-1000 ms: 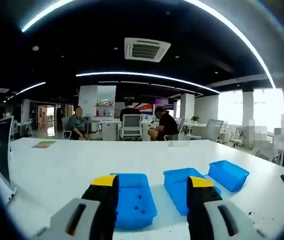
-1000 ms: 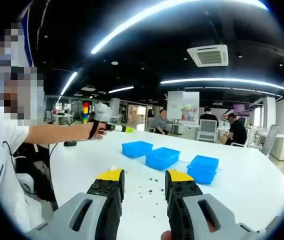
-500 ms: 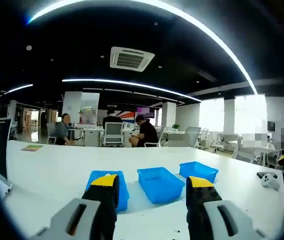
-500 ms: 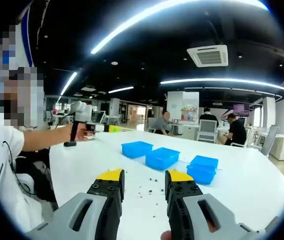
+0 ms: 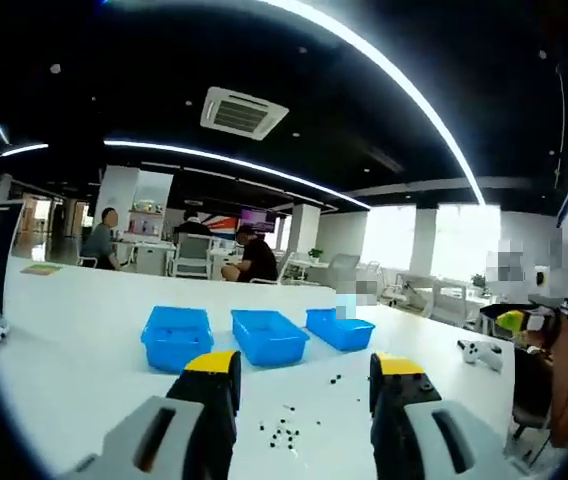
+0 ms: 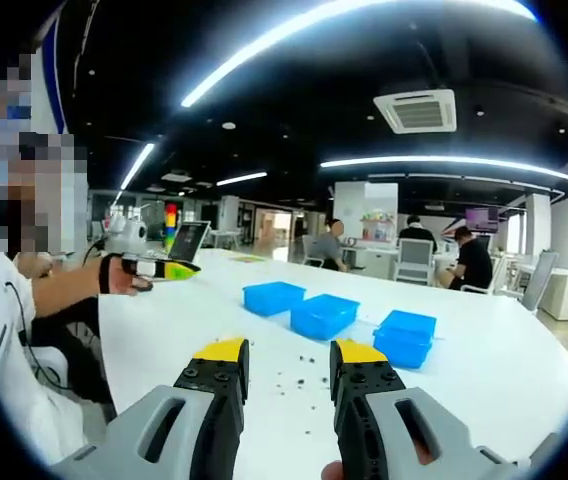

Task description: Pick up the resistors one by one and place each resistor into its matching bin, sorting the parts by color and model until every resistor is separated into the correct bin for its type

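Three blue bins stand in a row on the white table. Small dark resistors lie scattered on the table in front of them. My left gripper is open above the near table, short of the resistors, with nothing between its jaws. In the right gripper view the same bins sit beyond the loose resistors. My right gripper is open and empty over the table. The left gripper shows at the left in a person's hand.
A white game controller lies near the table's right edge, beside the person. A laptop stands at the far left end of the table. People sit at desks behind the table.
The left gripper has drawn back from the bins, which now look smaller, with the resistors in view. In the right gripper view it has moved left and down. The right gripper has stayed still.
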The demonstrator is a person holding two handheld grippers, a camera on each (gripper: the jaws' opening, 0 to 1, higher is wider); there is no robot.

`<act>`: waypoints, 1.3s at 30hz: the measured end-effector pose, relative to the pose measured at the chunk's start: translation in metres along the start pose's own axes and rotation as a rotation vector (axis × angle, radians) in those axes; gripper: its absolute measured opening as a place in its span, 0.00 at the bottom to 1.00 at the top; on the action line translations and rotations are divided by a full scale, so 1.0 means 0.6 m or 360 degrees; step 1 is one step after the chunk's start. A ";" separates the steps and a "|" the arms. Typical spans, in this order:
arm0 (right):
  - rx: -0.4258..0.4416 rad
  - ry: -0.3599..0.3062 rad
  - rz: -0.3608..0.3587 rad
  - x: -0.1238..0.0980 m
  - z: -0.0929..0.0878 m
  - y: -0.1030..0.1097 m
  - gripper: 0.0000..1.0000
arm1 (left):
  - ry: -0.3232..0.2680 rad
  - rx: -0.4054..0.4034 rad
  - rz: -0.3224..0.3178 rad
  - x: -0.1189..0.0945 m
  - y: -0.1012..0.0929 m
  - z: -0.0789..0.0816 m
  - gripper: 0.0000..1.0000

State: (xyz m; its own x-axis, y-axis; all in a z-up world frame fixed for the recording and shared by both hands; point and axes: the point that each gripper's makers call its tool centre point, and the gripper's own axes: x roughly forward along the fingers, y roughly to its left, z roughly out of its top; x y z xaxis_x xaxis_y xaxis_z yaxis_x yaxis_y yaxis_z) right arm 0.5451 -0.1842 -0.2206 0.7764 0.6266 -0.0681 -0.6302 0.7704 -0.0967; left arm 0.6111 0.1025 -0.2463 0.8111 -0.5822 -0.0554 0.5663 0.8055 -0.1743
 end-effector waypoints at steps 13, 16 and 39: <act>0.0000 -0.0003 -0.0007 -0.005 -0.001 -0.004 0.34 | 0.0018 0.0039 -0.0081 -0.002 -0.016 0.008 0.41; -0.0002 -0.0003 -0.0010 -0.006 -0.001 -0.005 0.34 | 0.0075 0.0014 -0.0115 0.015 -0.023 0.016 0.33; -0.0027 -0.0006 -0.0006 -0.011 0.001 -0.007 0.34 | 0.1230 0.0838 -0.0570 0.274 -0.098 -0.153 0.24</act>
State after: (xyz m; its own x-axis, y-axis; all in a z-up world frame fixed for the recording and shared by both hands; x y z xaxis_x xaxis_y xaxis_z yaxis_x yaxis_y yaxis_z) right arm 0.5427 -0.1917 -0.2188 0.7788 0.6241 -0.0637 -0.6269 0.7707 -0.1137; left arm 0.6981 -0.0505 -0.3356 0.3684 -0.5613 -0.7411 0.9030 0.4057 0.1416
